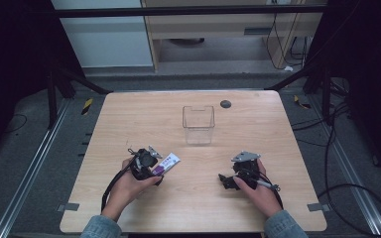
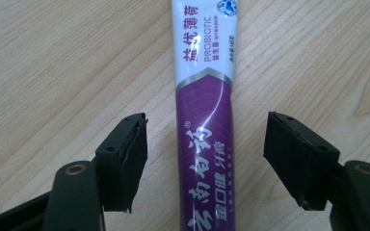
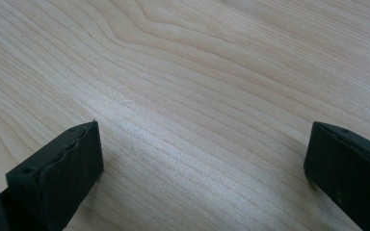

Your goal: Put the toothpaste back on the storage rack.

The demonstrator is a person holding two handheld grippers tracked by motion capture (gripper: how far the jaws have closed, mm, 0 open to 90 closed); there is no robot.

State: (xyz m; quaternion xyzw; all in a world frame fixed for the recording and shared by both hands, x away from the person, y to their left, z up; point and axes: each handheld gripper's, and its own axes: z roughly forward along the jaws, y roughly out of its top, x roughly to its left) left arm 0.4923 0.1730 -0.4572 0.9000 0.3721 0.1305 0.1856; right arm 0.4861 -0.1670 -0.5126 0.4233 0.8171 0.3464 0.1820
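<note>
Across the middle of the room stands one wooden bench, its top bare enough that both hands can work freely. Toward its far side sits one clear bin, upright and open at the top, well apart from both hands; it looks like the likely place for whatever gets picked up. Nearer the person lies one tube, purple with a white end, flat on the wood with its long axis running away from the left claw. That claw straddles it: the tube lies between the two pads, with wood visible on either side, so the jaws are apart and not yet pressing. I judge the lengthwise approach is chosen so the pads can pinch the tube's narrow width. The right claw rests low on the bench near the person's right side, its jaws wide and holding nothing. Two claws, one tube, one bin.
</note>
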